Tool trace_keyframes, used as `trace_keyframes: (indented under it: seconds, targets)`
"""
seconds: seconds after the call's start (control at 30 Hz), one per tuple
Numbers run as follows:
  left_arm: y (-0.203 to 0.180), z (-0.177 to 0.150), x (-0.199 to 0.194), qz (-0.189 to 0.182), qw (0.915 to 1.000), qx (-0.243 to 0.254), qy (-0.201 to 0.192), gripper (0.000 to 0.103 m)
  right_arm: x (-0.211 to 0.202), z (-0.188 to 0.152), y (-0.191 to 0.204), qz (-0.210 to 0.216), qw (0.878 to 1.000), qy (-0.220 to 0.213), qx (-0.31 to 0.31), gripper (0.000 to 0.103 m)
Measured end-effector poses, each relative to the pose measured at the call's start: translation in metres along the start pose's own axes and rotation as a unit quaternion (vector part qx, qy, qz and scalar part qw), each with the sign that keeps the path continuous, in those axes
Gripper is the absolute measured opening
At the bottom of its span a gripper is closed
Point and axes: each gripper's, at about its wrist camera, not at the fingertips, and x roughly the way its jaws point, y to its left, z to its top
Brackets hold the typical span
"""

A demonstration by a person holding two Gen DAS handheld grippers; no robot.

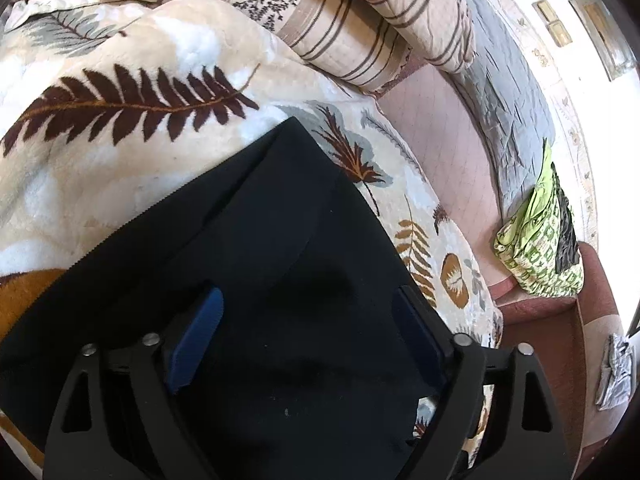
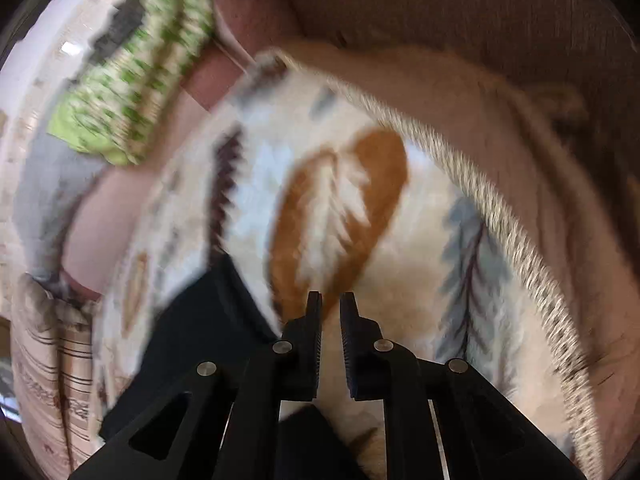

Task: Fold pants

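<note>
The left gripper (image 1: 308,320) is hovering wide open over the black pants (image 1: 248,248), which are lying folded on a leaf-print blanket (image 1: 120,152) in the lower half of the frame. The right gripper (image 2: 331,300) is hanging nearly closed and empty; the pants are showing at its lower left.

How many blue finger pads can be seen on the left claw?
2. One blue pad is at the left of the black pants, the other at the right. The left claw is open.
</note>
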Motion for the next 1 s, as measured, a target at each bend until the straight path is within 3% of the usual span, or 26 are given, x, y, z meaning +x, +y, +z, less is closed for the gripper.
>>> trace_keyframes:
  seconds: [0.07, 0.1, 0.17, 0.23, 0.27, 0.33, 0.37, 0.57, 0.8, 0.93, 1.0]
  targets:
    - [-0.004, -0.002, 0.003, 0.0, 0.9999, 0.013, -0.003, 0.098, -0.022, -0.003, 0.029, 0.032, 0.996, -0.035, -0.079, 0.012]
    - [-0.007, -0.003, 0.005, -0.003, 0.9997, 0.023, -0.004, 0.103, -0.026, -0.008, 0.046, 0.045, 0.99, -0.04, -0.127, 0.012]
    - [-0.01, -0.005, 0.007, 0.002, 0.9993, 0.036, -0.006, 0.103, -0.027, -0.025, 0.079, 0.056, 0.974, -0.04, -0.218, 0.012]
    - [-0.011, -0.006, 0.007, 0.005, 0.9992, 0.037, -0.014, 0.103, -0.012, -0.039, 0.098, 0.057, 0.962, -0.017, -0.267, 0.012]
    - [-0.011, -0.006, 0.007, 0.006, 0.9992, 0.035, -0.016, 0.103, 0.005, -0.046, 0.104, 0.053, 0.956, 0.018, -0.287, 0.012]
    - [-0.009, -0.005, 0.007, 0.002, 0.9994, 0.03, -0.018, 0.103, 0.029, -0.052, 0.102, 0.028, 0.952, 0.056, -0.301, 0.014]
    - [-0.007, -0.005, 0.006, -0.002, 0.9994, 0.025, -0.024, 0.103, 0.05, -0.058, 0.098, 0.013, 0.946, 0.098, -0.308, 0.013]
    - [-0.006, -0.005, 0.005, -0.005, 0.9993, 0.018, -0.031, 0.103, 0.043, -0.058, 0.089, 0.028, 0.95, 0.091, -0.296, 0.017]
    - [-0.004, -0.002, 0.006, -0.016, 0.9997, 0.014, -0.008, 0.103, 0.052, -0.058, 0.088, 0.067, 0.96, 0.105, -0.251, 0.044]
    - [-0.013, -0.002, 0.006, -0.003, 0.9978, 0.065, 0.012, 0.103, 0.055, -0.062, 0.094, 0.067, 0.952, 0.108, -0.278, 0.049]
    - [-0.014, 0.007, -0.001, 0.001, 0.9977, 0.065, 0.02, 0.103, 0.054, -0.063, 0.098, 0.06, 0.947, 0.11, -0.295, 0.049]
